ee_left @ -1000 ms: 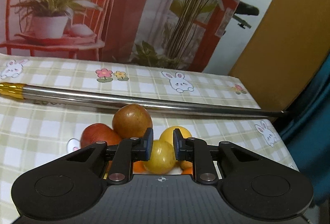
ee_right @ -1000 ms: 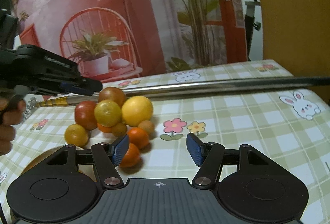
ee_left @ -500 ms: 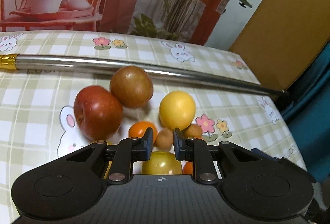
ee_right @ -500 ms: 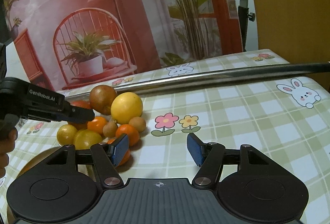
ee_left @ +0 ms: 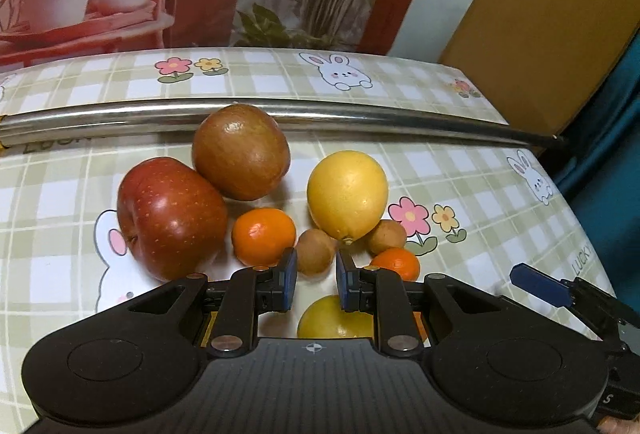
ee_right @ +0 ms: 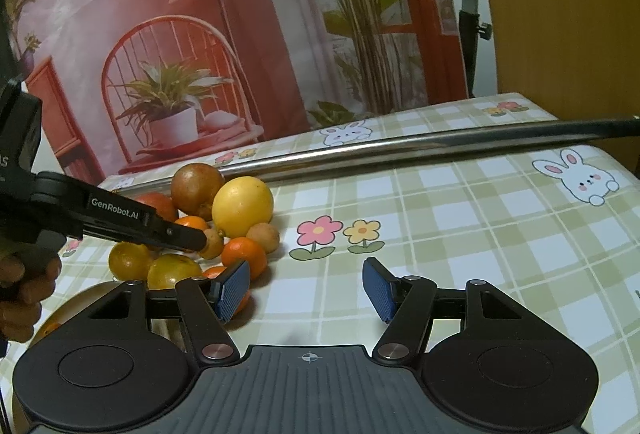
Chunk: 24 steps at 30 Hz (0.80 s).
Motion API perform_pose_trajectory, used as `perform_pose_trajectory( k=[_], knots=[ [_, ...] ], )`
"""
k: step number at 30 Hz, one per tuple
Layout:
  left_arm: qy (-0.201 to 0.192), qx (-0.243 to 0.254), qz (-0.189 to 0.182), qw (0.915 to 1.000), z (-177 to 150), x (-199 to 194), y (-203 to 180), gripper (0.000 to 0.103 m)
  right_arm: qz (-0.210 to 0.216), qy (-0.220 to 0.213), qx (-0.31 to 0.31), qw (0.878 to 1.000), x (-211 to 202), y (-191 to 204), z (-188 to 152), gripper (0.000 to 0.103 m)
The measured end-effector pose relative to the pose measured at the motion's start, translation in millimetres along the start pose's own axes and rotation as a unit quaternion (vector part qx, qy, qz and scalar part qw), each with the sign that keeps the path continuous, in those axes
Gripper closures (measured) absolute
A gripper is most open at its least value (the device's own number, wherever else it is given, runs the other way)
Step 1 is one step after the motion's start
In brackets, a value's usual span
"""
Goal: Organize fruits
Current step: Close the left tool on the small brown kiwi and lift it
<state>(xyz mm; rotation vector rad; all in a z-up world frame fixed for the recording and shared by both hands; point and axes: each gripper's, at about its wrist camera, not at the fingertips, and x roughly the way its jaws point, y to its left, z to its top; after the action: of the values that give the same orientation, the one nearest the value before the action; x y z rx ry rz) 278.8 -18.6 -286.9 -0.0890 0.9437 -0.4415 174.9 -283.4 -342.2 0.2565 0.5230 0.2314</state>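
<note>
On the checked tablecloth (ee_left: 460, 170), in the middle of a loose heap of fruit, a small brown fruit (ee_left: 316, 249) sits just ahead of the left gripper (ee_left: 313, 276), in line with the narrow gap between its blue pads. The jaws are nearly together but pinch nothing; from the right wrist view the tip (ee_right: 196, 239) appears to touch or almost touch this fruit, though I cannot tell which. If this is the pick in hand, the gap looks a little tight for the fruit, so the jaws probably need to widen slightly, slide to either side of it at its widest part, and close gently so it does not squirt out or nudge its neighbours.

The fruit is round, dull tan and matte, far smaller than those around it. A tangerine (ee_left: 264, 236) lies just to its left, the big yellow citrus (ee_left: 347, 194) just behind it, a second brown fruit (ee_left: 387, 236) and a smaller tangerine (ee_left: 398, 264) to its right. Further left are a red apple (ee_left: 170, 218) and a brownish apple (ee_left: 241, 152), touching. A yellow fruit (ee_left: 320, 320) lies under the gripper.

The right gripper (ee_right: 306, 290) hovers over bare cloth, spread wide and empty. A metal rod (ee_left: 360, 118) lies across the table behind the heap.
</note>
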Motion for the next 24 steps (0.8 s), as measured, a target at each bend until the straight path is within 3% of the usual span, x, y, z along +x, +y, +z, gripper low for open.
perform_pose_trajectory(
  k=[9, 18, 24],
  knots=[
    [-0.009, 0.053, 0.026, 0.9982, -3, 8, -13, 0.078, 0.0, 0.009, 0.003, 1.0, 7, -1, -2, 0.044],
    [-0.006, 0.063, 0.035, 0.9973, -4, 13, -16, 0.078, -0.003, 0.014, 0.005, 1.0, 8, -3, -3, 0.044],
    [-0.029, 0.059, 0.019, 0.9977, -5, -10, -17, 0.078, -0.003, 0.012, 0.005, 1.0, 5, -2, -2, 0.044]
  ],
)
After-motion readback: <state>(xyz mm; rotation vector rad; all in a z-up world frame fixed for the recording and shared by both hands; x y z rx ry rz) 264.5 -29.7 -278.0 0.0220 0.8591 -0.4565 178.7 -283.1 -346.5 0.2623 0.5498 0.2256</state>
